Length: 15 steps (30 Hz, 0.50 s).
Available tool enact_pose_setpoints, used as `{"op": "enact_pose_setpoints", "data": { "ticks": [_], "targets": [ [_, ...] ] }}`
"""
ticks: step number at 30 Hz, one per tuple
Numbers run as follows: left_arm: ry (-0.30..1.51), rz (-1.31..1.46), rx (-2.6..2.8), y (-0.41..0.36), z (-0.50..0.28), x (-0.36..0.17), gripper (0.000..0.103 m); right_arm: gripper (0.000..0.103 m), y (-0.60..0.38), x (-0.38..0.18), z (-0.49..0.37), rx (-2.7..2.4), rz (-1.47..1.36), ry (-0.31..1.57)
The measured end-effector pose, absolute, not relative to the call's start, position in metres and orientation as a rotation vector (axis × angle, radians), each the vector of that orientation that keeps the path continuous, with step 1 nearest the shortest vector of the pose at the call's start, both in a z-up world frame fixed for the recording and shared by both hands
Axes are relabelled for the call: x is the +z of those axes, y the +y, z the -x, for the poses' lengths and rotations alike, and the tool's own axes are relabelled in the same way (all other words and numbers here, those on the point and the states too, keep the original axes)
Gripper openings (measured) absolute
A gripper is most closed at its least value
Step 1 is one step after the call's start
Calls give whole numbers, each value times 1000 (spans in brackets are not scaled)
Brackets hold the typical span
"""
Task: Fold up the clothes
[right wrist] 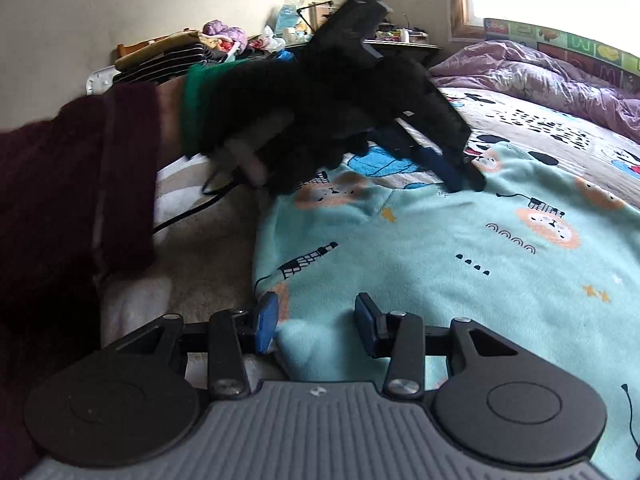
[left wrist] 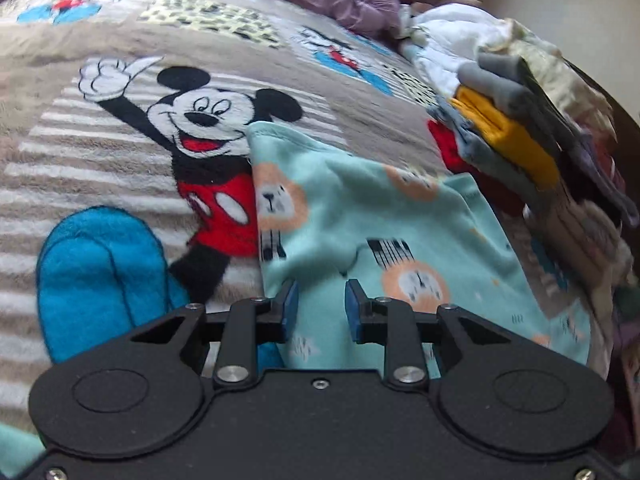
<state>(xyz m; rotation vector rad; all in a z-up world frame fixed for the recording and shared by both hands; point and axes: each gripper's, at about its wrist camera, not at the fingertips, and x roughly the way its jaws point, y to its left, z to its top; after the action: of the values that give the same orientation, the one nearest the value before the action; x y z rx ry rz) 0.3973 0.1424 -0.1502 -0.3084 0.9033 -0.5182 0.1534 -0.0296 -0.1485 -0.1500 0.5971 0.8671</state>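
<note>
A mint garment [left wrist: 360,216] printed with lions and lighthouses lies spread on a Mickey Mouse blanket [left wrist: 120,152]. My left gripper [left wrist: 321,308] hovers over the garment's near part, its blue pads apart and only flat cloth showing between them. In the right wrist view the garment [right wrist: 440,272] fills the right half. My right gripper [right wrist: 316,318] stands open at its near left corner, which bulges up between the pads. Further off, the left gripper [right wrist: 466,180], held by a black-gloved hand [right wrist: 280,120], has its tips down at the garment's far edge.
A stack of folded clothes [left wrist: 512,136] in yellow, grey and white sits on the right side of the blanket. A purple duvet [right wrist: 540,68] is bunched at the far end. A dark sleeve [right wrist: 60,200] fills the left, a black cable [right wrist: 188,212] crosses the bed, and a cluttered shelf [right wrist: 240,44] lines the wall.
</note>
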Motion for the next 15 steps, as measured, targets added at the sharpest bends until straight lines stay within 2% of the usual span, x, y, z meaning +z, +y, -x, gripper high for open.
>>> {"op": "enact_pose_setpoints", "data": {
  "ticks": [9,15],
  "targets": [
    [1028,544,-394,150,-444,-151,28,44,-31,-150,-156,868,121,615],
    [1068,566,-319,141,-481,-146,31,44,-32,-150,-158,865,114,621]
  ]
}}
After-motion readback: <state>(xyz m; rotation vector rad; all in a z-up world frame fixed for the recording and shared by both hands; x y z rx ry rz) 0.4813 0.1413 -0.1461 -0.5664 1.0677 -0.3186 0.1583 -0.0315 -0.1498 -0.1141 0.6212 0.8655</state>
